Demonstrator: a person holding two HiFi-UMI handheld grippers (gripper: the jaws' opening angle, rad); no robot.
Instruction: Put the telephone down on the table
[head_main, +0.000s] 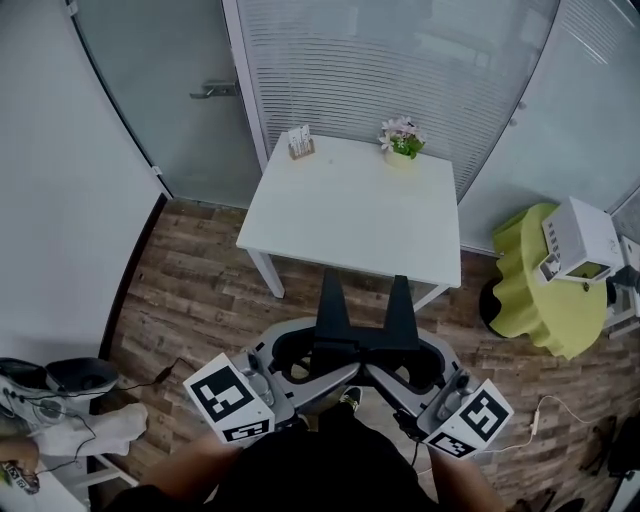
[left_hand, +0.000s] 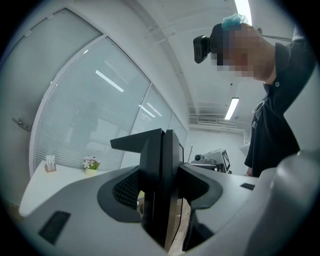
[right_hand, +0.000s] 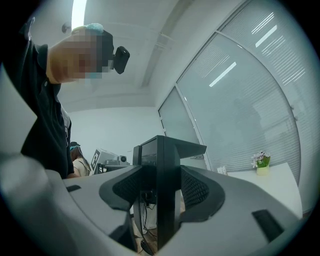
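I see no telephone in any view. The white square table (head_main: 350, 225) stands ahead on the wood floor, and its middle is bare. My left gripper (head_main: 331, 285) and right gripper (head_main: 400, 288) are held side by side close to the person's body, short of the table's near edge, pointing toward it. Each shows its two black fingers pressed together with nothing between them. The left gripper view has the left gripper (left_hand: 162, 137) with its jaws together, and the table (left_hand: 45, 185) lies at its left. The right gripper (right_hand: 161, 145) looks the same in its own view.
A small flower pot (head_main: 402, 140) and a card holder (head_main: 300, 143) stand at the table's far edge. To the right, a yellow-green seat (head_main: 530, 290) carries a white device (head_main: 580, 238). Shoes (head_main: 60, 378) and cables lie at the left. Frosted glass walls and a glass door (head_main: 190, 90) stand behind.
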